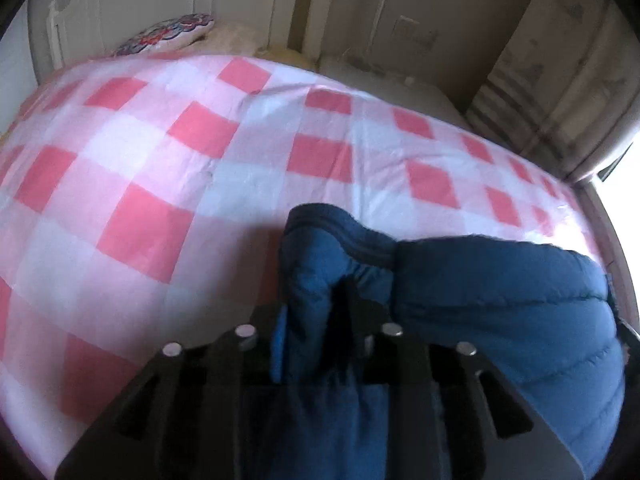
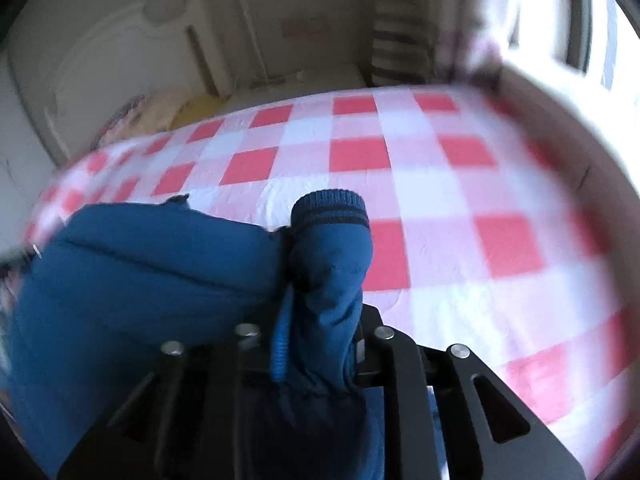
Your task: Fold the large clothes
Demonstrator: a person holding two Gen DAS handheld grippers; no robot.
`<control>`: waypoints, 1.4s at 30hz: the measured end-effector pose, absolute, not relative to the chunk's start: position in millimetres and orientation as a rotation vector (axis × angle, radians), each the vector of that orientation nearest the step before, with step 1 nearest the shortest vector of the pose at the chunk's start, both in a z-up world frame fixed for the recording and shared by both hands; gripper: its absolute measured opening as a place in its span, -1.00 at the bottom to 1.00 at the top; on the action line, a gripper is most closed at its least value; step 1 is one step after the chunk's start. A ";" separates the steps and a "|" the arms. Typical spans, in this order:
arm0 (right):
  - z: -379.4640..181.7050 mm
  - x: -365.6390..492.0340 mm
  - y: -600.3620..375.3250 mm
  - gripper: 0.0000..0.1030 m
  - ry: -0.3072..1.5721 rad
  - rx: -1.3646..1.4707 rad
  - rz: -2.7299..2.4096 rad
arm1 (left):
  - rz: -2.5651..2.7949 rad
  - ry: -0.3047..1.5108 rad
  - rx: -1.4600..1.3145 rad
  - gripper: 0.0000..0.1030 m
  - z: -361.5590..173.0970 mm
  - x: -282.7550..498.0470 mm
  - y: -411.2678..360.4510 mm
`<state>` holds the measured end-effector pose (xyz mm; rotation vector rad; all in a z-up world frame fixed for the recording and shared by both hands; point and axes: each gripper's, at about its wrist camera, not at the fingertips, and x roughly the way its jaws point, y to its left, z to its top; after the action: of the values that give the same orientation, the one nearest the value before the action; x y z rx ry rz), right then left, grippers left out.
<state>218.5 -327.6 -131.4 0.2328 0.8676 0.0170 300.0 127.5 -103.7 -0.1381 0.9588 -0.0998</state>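
A blue padded jacket lies on a bed under a pink-and-white checked cover (image 1: pixel 160 168). In the left wrist view my left gripper (image 1: pixel 316 328) is shut on one sleeve (image 1: pixel 320 264), which bulges up between the fingers; its ribbed dark cuff (image 1: pixel 320 216) points away. The jacket's body (image 1: pixel 500 312) spreads to the right. In the right wrist view my right gripper (image 2: pixel 320 340) is shut on the other sleeve (image 2: pixel 332 264), whose ribbed cuff (image 2: pixel 330 208) stands beyond the fingers. The jacket's body (image 2: pixel 140 272) lies to the left, over the checked cover (image 2: pixel 440 200).
A patterned pillow (image 1: pixel 168 34) lies at the far end of the bed near pale cupboard doors (image 1: pixel 240 4). A striped curtain (image 1: pixel 560 80) hangs at the right, next to a bright window (image 2: pixel 600 40). The bed's edge (image 2: pixel 580 148) curves along the right.
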 end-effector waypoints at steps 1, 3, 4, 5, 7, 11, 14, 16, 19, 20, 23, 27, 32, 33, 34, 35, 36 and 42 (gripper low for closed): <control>-132.7 217.2 -332.3 -0.65 0.865 0.262 0.020 | -0.094 0.950 -0.135 -0.41 -102.3 299.7 128.9; -131.8 214.8 -336.8 -0.61 0.873 0.277 0.020 | -0.069 0.941 -0.117 -0.16 -100.8 299.7 130.8; -129.9 213.9 -338.5 -0.61 0.879 0.283 0.016 | -0.042 0.931 -0.117 0.13 -98.5 297.4 133.4; -125.9 212.1 -339.7 -0.60 0.885 0.294 0.013 | -0.014 0.891 -0.144 0.32 -91.3 292.1 139.6; -110.5 206.3 -342.1 -0.58 0.884 0.314 0.010 | 0.037 0.801 -0.184 0.45 -71.8 277.8 149.3; -59.8 192.1 -324.1 -0.58 0.818 0.270 -0.023 | 0.046 0.677 -0.199 0.46 -21.8 259.1 140.0; -29.2 195.6 -286.9 -0.24 0.756 0.206 0.016 | -0.035 0.656 -0.110 0.59 1.3 254.7 97.0; -16.7 199.5 -261.6 0.67 0.719 0.144 0.044 | -0.081 0.646 -0.064 0.66 7.0 254.0 71.5; -2.4 197.2 -233.8 0.70 0.618 -0.001 -0.005 | -0.133 0.648 0.000 0.66 8.8 253.5 38.8; 1.1 197.5 -227.6 0.70 0.600 -0.031 -0.007 | -0.124 0.639 0.009 0.71 7.6 254.7 31.7; 2.6 205.3 -215.0 0.25 0.592 -0.030 0.032 | -0.127 0.667 0.010 0.76 0.9 263.1 17.3; -29.4 229.9 -190.0 0.04 0.697 -0.036 0.104 | -0.110 0.758 0.088 0.76 -30.0 282.5 -9.4; -95.5 253.0 -172.2 0.05 0.856 -0.080 0.110 | -0.084 0.905 0.205 0.77 -97.1 303.5 -28.0; -100.7 255.9 -170.0 0.05 0.864 -0.083 0.108 | -0.071 0.932 0.209 0.77 -110.1 308.5 -28.9; -102.8 256.5 -168.4 0.05 0.864 -0.090 0.104 | -0.064 0.924 0.209 0.81 -112.7 309.8 -28.4; -104.5 258.0 -166.2 0.06 0.868 -0.105 0.099 | -0.056 0.914 0.214 0.82 -113.7 309.7 -29.0; -107.7 259.9 -164.2 0.06 0.875 -0.121 0.095 | -0.050 0.906 0.227 0.83 -116.1 309.0 -30.7; -114.4 259.8 -166.1 0.07 0.880 -0.112 0.106 | -0.058 0.896 0.185 0.86 -120.5 308.6 -23.0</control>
<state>259.8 -166.1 -114.4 -0.1118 0.8799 0.1056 308.6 -23.0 -120.5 0.1853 0.8960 -0.0577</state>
